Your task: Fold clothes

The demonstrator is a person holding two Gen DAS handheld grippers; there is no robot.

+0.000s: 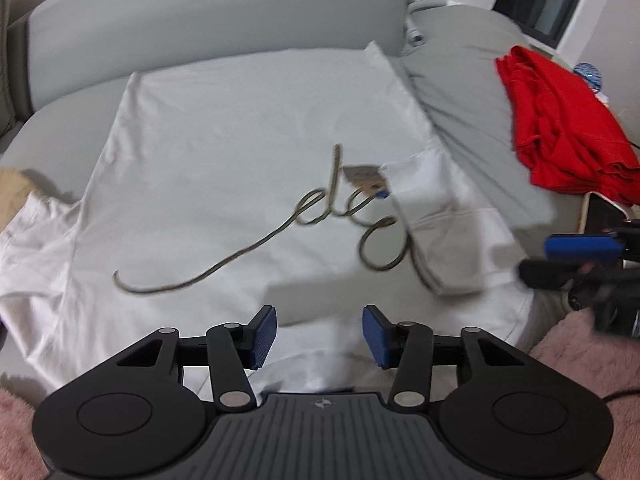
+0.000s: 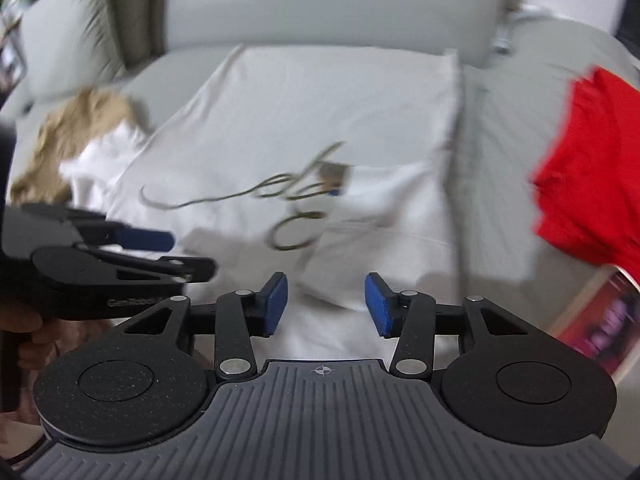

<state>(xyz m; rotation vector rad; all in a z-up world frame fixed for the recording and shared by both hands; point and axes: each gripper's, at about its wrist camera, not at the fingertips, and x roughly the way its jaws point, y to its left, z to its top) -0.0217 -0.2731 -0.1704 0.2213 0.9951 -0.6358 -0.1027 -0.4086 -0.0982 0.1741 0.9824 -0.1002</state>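
A white T-shirt [image 1: 224, 152] lies spread on a grey couch seat [image 1: 472, 112], its printed side up, with olive cursive lettering [image 1: 320, 216] running across the chest. Its right sleeve [image 1: 444, 220] is folded in over the body and covers the end of the lettering, while the left sleeve [image 1: 32, 240] lies out flat and rumpled at the other side. A small brown tag [image 1: 362, 176] sits by the edge of the folded sleeve. The left gripper [image 1: 319, 336] hangs above the near hem of the shirt, its 2 blue pads partly apart with nothing between them. The right gripper [image 2: 326, 306] is also above the near edge, close to the folded sleeve, its pads standing partly apart and empty. In the blurred right wrist view each gripper sits just beside the other. A red garment [image 1: 568, 128] lies heaped on the grey cover to the right, well apart from the shirt, and a tan cloth [image 2: 68, 140] lies bunched beyond the left sleeve, touching it.
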